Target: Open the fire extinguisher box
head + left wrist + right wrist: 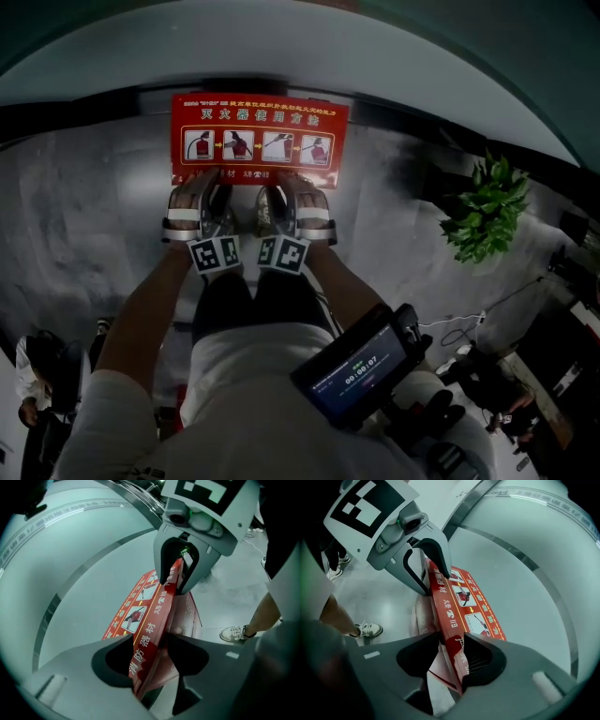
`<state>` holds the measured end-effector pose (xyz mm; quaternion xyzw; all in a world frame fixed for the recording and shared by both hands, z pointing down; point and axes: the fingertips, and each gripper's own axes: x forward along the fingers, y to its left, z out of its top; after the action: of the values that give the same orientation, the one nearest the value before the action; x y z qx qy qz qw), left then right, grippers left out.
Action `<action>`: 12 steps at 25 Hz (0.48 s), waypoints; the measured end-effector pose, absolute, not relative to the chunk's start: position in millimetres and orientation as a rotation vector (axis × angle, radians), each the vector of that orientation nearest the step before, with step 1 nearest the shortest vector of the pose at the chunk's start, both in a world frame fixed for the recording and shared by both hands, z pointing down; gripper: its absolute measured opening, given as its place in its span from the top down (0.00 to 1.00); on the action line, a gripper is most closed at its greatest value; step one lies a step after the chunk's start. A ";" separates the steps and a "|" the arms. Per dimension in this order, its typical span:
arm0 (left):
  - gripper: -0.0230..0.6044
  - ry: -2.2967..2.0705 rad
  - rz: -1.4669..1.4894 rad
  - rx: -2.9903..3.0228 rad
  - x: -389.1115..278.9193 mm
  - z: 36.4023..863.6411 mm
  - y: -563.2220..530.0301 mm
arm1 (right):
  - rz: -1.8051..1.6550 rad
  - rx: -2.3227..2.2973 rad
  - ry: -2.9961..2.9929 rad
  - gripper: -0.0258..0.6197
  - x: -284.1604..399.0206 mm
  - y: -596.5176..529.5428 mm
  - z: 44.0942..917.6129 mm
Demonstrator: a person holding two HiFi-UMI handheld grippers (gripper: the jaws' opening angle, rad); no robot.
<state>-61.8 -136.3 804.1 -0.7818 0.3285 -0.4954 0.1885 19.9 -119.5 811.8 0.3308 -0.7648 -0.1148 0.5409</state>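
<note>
Box (190, 613) stood on floor (75, 216) against curved wall (281, 56), directly ahead of person. Left gripper (200, 192) and right gripper (292, 192) sat side by side, each clamped on near lip of red lid (259, 127). Lid appeared barely raised. Recommended: lift both ends evenly, swing lip up toward wall, keep grip firm, avoid twisting lid.

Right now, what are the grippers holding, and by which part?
The left gripper and right gripper both clamp the red box lid by its front edge.
</note>
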 end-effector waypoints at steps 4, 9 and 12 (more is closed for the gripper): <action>0.60 0.920 -1.380 -2.209 -61.2 796.5 -135.3 | -0.285 0.781 -1.833 0.70 19.6 -117.9 804.0; 0.66 0.942 -1.341 -2.225 -61.0 774.8 -131.0 | -0.320 0.784 -1.851 0.74 18.3 -114.6 781.9; 0.71 0.967 -1.320 -2.221 -59.3 760.3 -129.6 | -0.354 0.790 -1.859 0.76 18.6 -115.1 766.4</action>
<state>-59.3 -129.6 760.3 -0.7904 0.3441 -0.4697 0.1906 18.6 -115.1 766.4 0.3292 -0.7749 -0.1475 0.5190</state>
